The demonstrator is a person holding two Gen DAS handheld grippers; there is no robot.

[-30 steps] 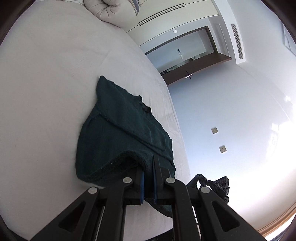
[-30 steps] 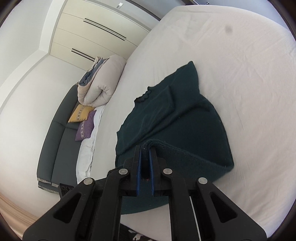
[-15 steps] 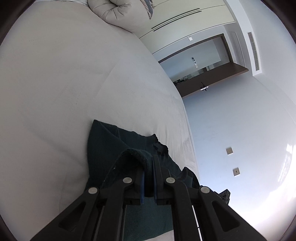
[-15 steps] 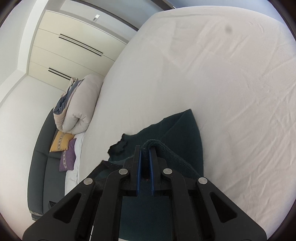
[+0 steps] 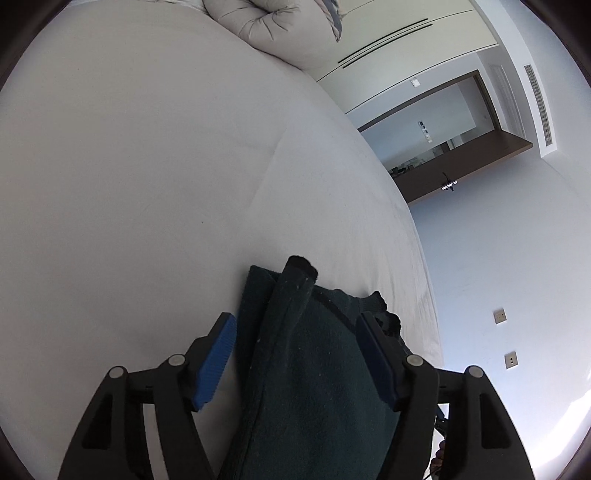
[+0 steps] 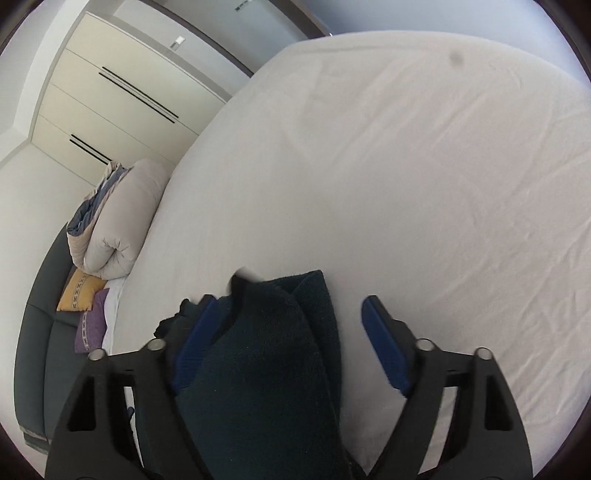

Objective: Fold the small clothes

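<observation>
- The dark green garment (image 5: 314,387) ran off the bottom edge of my left wrist view, so I could not see its near end.
- In my right wrist view the same garment (image 6: 266,369) covered part of my left-hand finger's blue pad (image 6: 195,339), and its lower part was cut off by the frame.
- The neckline (image 5: 384,314) was half hidden behind my finger; I could not tell how it lay.
- The rolled duvet (image 5: 280,29) was cropped by the top edge.
- The sofa (image 6: 48,354) ran out of frame at the left.
- Items on the dark shelf (image 5: 417,162) through the doorway were too small to tell.
</observation>
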